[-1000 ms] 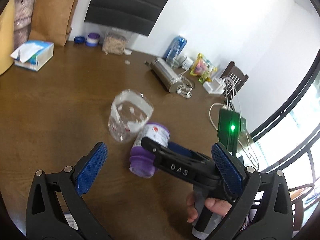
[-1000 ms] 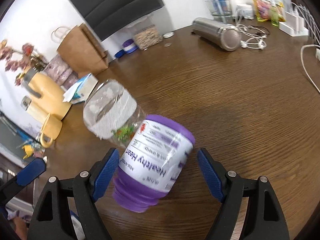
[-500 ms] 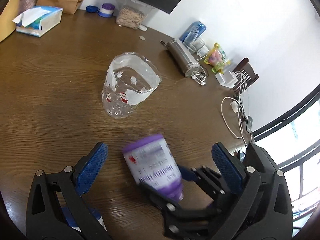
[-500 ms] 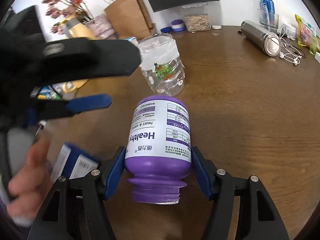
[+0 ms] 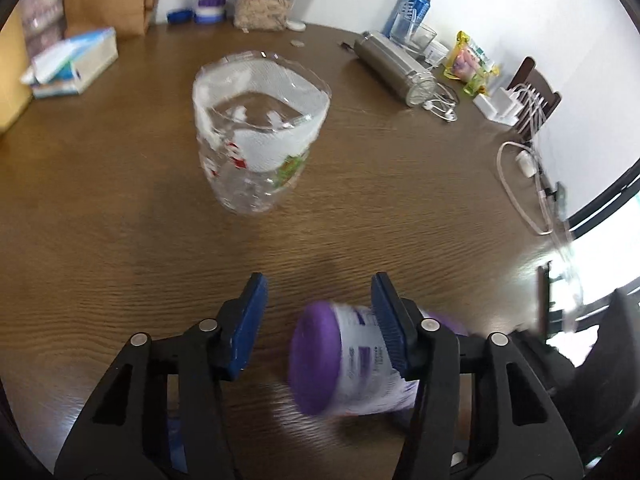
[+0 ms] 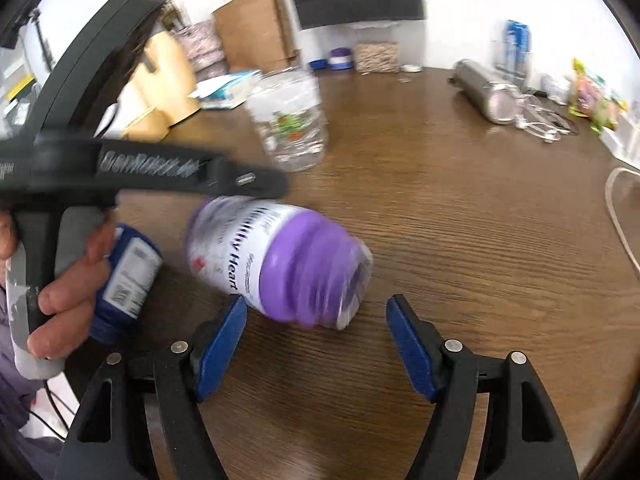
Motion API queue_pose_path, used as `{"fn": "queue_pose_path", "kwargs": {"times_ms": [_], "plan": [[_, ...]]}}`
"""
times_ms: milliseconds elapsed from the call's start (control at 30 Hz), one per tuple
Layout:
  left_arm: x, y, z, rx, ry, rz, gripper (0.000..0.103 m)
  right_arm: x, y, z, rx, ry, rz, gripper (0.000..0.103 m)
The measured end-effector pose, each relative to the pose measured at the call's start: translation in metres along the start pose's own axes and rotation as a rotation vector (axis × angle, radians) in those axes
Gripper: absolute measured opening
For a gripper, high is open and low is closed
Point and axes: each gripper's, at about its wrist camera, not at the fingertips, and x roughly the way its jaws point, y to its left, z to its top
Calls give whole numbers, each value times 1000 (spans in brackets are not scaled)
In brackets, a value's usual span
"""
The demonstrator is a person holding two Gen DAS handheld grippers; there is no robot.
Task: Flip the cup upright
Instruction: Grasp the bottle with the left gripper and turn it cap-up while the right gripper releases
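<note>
On the brown wooden table (image 5: 100, 208), all places taken from the clear cup:

Clear cup (image 5: 260, 132): stands upright on the table, mouth up, white band and small red and green prints on its wall; seen also from the right wrist view (image 6: 290, 118).

Purple bottle (image 6: 276, 264): lies on its side nearer the cameras than the cup, well apart from it. White label with dark print, purple ends, blurred. In the left wrist view (image 5: 344, 364) its purple end faces the camera.

Right gripper (image 6: 316, 354): released, 2 blue pads spread wide with table between them. The bottle lies just ahead of the gap, its body beside the left pad; contact cannot be told.

Left gripper (image 5: 318, 324): open, 2 blue pads apart and empty between. The right pad (image 5: 388, 320) overlaps the bottle in view; touching or not cannot be told. From the right wrist view its black body crosses in front of the cup's left side.

Person's hand (image 6: 60, 280): wrapped on the left gripper's grey handle, on the near left of the cup.

Blue bottle (image 6: 124, 280): on its side, just behind that hand, left of the purple bottle.

Steel flask (image 5: 396, 70): lying down, far right of the cup.

Tissue box (image 5: 76, 64): far left of the cup.

Paper bag (image 6: 256, 32): behind the cup, by the wall.
</note>
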Motion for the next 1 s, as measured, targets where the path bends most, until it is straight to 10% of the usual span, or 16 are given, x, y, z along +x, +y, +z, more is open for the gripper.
{"fn": "queue_pose_path", "kwargs": {"times_ms": [267,433,500,600,767,1000], "plan": [[-15,-16,-14,152,-50,77,46,-8,-49,-6,164,-29,-38,77],[-22,-27,-10,190,-17,-59,92,-20,-65,-6,216,-70,-25,77],[-6,-42,-15,258,67,-59,92,-26,-69,-8,236,-83,-32,77],[20,-51,-21,281,163,-13,60,-34,-74,-8,269,-94,-13,77],[6,-52,-26,273,71,-33,60,-50,-71,-5,295,-123,87,77],[-33,-62,-31,331,-25,-70,60,-37,-71,14,470,-81,512,87]]}}
